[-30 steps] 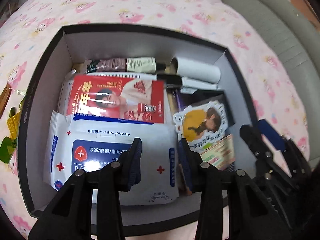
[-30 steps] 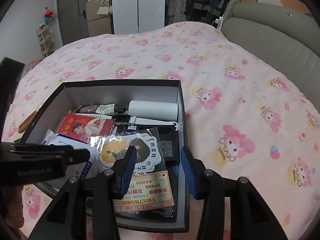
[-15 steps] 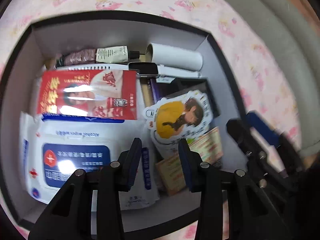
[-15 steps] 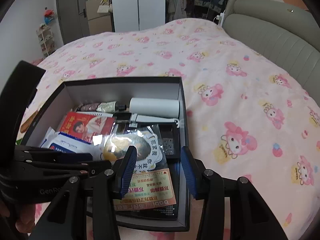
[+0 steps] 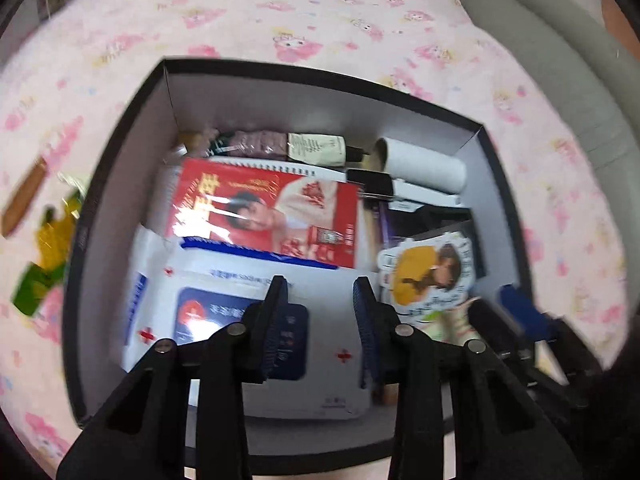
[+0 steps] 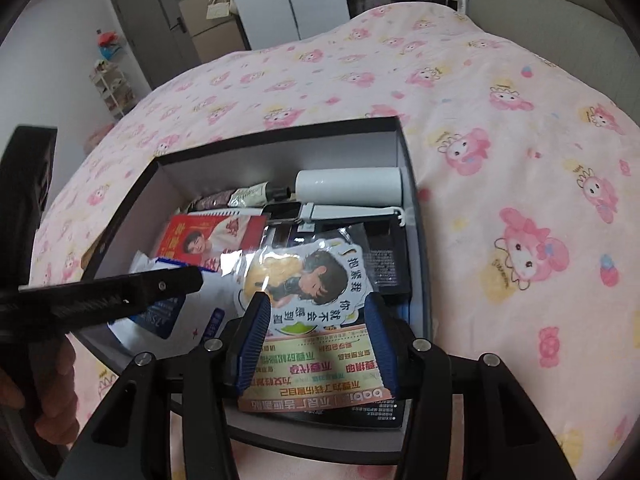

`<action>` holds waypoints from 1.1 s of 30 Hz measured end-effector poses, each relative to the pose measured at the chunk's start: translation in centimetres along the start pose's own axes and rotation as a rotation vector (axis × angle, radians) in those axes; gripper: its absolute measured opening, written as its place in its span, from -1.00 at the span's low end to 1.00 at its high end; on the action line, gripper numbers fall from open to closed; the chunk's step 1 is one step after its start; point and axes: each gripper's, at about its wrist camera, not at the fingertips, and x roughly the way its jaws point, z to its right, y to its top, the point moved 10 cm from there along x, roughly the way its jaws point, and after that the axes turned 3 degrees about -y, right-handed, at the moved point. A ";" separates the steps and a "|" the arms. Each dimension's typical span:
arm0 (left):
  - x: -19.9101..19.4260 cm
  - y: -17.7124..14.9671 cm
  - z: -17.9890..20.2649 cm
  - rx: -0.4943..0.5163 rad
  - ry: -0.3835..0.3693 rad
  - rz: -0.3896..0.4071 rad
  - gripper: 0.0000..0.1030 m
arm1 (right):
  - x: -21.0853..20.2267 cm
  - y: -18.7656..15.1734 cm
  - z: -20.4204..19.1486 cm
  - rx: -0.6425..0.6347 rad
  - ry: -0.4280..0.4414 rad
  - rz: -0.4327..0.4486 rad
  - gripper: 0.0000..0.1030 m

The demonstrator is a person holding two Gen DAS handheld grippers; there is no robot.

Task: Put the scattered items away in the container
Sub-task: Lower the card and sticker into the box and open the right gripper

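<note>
A dark open box (image 5: 120,128) (image 6: 416,216) sits on the pink bed. Inside lie a white wipes pack (image 5: 224,304), a red booklet (image 5: 272,212) (image 6: 208,236), a tube (image 5: 316,148), a white lint roller (image 5: 420,164) (image 6: 348,188), a cartoon-figure packet (image 5: 432,268) (image 6: 304,276) and a leaflet (image 6: 320,368). My left gripper (image 5: 320,312) is open and empty above the wipes pack. My right gripper (image 6: 316,340) is open and empty above the leaflet at the box's near right. Outside the box, left, lie a brown stick-like item (image 5: 24,196) and yellow-green wrappers (image 5: 44,256).
The pink cartoon-print bedspread (image 6: 500,160) surrounds the box. A grey padded headboard (image 5: 560,60) runs along the right. A door, cabinets and shelves (image 6: 168,32) stand at the far end of the room. The left gripper's body (image 6: 100,296) crosses the right wrist view.
The left gripper has swung back to the left and pulled away, so the box's left rim and the items outside it show again. The right gripper has tilted slightly. Both stay open.
</note>
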 end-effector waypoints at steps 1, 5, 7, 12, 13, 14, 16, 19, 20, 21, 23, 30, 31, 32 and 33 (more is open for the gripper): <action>0.2 -0.3 0.0 0.025 0.028 -0.010 -0.35 | 0.0 0.0 0.0 0.002 -0.005 0.003 -0.13; 1.0 -0.7 0.2 0.074 0.028 -0.036 -0.35 | 0.0 0.1 0.2 0.016 -0.001 0.007 -0.13; 1.2 -0.7 1.0 0.081 -0.020 -0.052 -0.35 | 0.0 0.3 0.4 0.026 0.009 0.006 -0.13; 1.6 -2.4 2.3 0.043 -0.156 -0.129 -0.49 | 0.1 0.5 0.7 0.050 0.028 0.005 -0.14; 1.7 -2.7 2.3 0.028 -0.182 -0.141 -0.49 | 0.1 0.5 0.8 0.057 0.034 0.003 -0.14; 1.2 -2.8 1.8 0.019 -0.190 -0.131 -0.49 | 0.1 0.5 0.8 0.061 0.039 0.003 -0.14; 0.0 -2.9 0.7 0.002 -0.200 -0.104 -0.49 | 0.1 0.5 0.7 0.046 0.026 0.004 -0.14; -1.1 -2.2 -0.9 -0.028 -0.175 -0.043 -0.49 | 0.2 0.3 0.4 0.012 -0.009 0.012 -0.12; -1.2 -1.8 -1.4 -0.038 -0.147 -0.028 -0.49 | 0.3 0.3 0.2 -0.001 -0.021 0.014 -0.12; -1.1 -1.3 -1.7 -0.040 -0.120 -0.020 -0.49 | 0.4 0.2 0.1 -0.007 -0.019 0.012 -0.12; -0.5 -0.8 -2.5 -0.031 -0.048 -0.028 -0.49 | 0.6 -0.1 -0.2 0.001 0.004 -0.005 -0.11; 2.0 1.2 0.0 0.070 -0.008 -0.088 -0.49 | 0.9 -0.1 -0.3 -0.018 -0.014 -0.004 -0.11; 2.0 1.5 0.6 0.075 -0.033 -0.090 -0.49 | 0.9 -0.1 -0.3 -0.019 -0.017 -0.004 -0.11; 1.9 1.7 0.6 0.070 -0.036 -0.083 -0.50 | 0.9 -0.1 -0.3 -0.020 -0.021 -0.003 -0.11; 1.7 1.8 0.6 0.063 -0.035 -0.074 -0.50 | 1.0 -0.1 -0.3 -0.022 -0.024 -0.003 -0.11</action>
